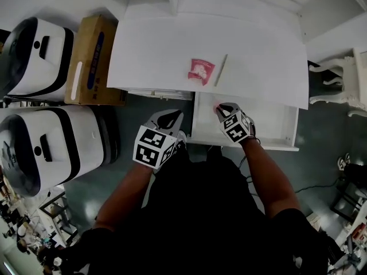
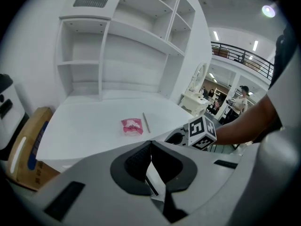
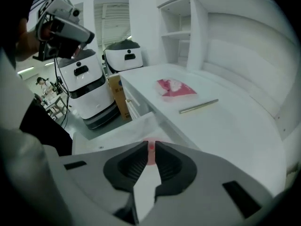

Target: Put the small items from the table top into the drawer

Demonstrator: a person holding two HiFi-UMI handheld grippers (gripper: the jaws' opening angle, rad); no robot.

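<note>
My left gripper [image 2: 150,144]: jaws together, empty, short of table [image 1: 160,50] edge. Ahead of it: pink packet [image 1: 201,71], with thin stick [image 1: 221,70] just to its right. My right gripper [image 3: 151,142]: pinching small pink item [image 3: 151,158] over open drawer [image 1: 275,125]. Risk as I judge it: shallow pinch, so item may slip early and land outside drawer.

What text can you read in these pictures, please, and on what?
None is readable.
Packet: print too small.
Box: blue label blurred.
Pink item in right gripper: no print shows.
Cubes on left gripper and right gripper: patterns only, no letters.
</note>
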